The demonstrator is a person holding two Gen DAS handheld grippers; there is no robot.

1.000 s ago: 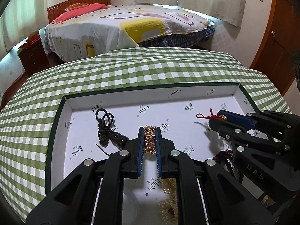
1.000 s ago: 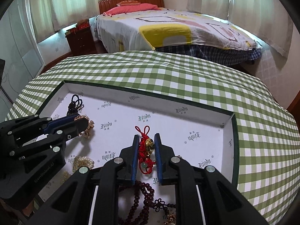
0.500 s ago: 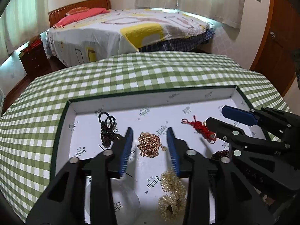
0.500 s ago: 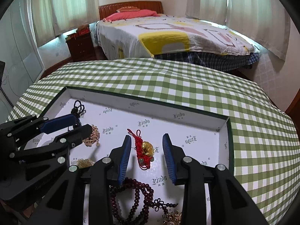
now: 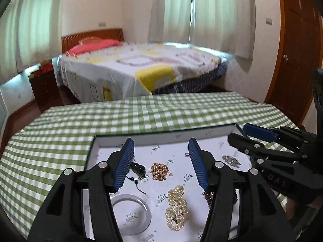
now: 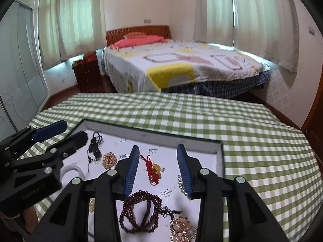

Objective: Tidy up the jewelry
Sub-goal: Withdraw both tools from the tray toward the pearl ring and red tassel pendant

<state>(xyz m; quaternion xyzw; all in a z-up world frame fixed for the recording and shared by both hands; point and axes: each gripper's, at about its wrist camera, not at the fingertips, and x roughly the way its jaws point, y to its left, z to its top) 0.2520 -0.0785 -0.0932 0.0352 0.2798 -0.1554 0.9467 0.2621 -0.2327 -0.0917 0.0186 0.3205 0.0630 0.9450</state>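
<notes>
Inside the white tray [image 5: 201,134] on the checked surface [image 5: 141,113] the gold chain [image 5: 159,171] and red charm [image 6: 154,168] already lie loose, both jaw pairs having just opened, left tool [image 5: 161,161] and right tool [image 6: 158,166] holding nothing, so little seems left.

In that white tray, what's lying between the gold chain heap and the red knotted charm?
Just bare printed tray lining, apart from the right tool's blue pad hanging over that gap. The right wrist view shows gold chain and charm.
</notes>
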